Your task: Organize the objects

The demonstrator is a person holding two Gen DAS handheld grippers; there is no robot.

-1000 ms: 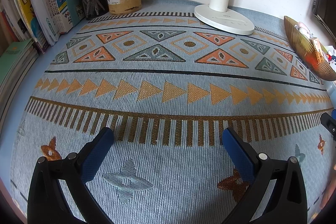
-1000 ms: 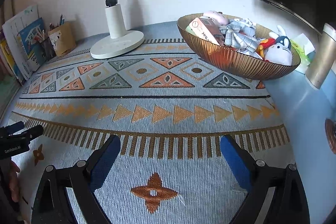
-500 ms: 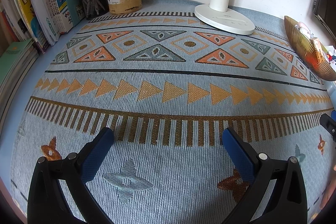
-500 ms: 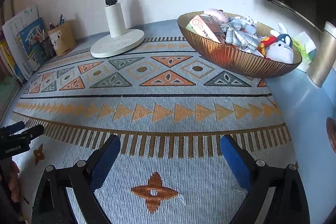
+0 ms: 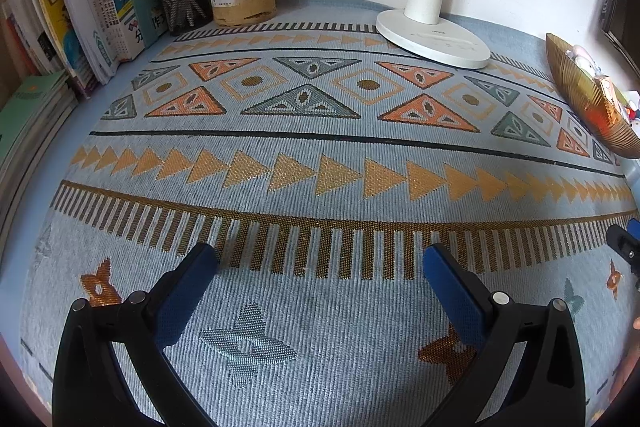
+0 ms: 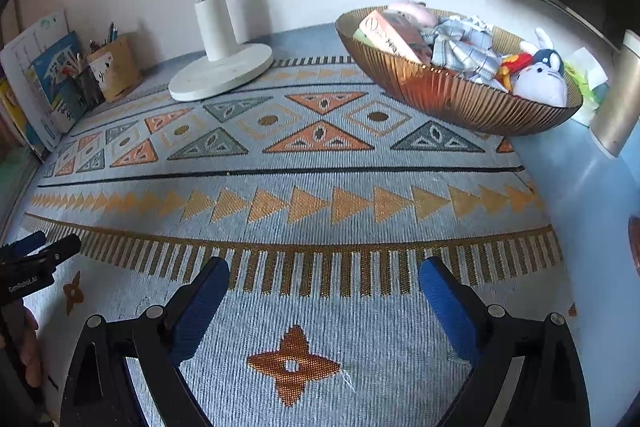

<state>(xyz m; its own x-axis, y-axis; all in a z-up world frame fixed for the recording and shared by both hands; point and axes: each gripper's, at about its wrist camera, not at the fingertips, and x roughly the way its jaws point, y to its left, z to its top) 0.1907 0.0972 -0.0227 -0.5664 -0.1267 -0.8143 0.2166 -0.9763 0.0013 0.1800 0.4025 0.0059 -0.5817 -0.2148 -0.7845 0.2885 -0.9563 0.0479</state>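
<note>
Bowl (image 6: 452, 95) holds plush toy (image 6: 540, 83), cloth (image 6: 464, 47), box (image 6: 390, 35).

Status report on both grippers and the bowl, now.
Left gripper open, empty. Right gripper open, empty. Amber bowl full of toys, untouched. Patterned mat between clear.

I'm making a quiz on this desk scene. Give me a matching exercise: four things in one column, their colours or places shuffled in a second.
Things:
1 lamp base
2 ribbed bowl
3 mesh pen holder
4 gripper pads

Descriptions:
A blue
B amber, holding toys
C white, by the back wall
D black, beside the books

Pairs: 1-C, 2-B, 3-D, 4-A
</note>
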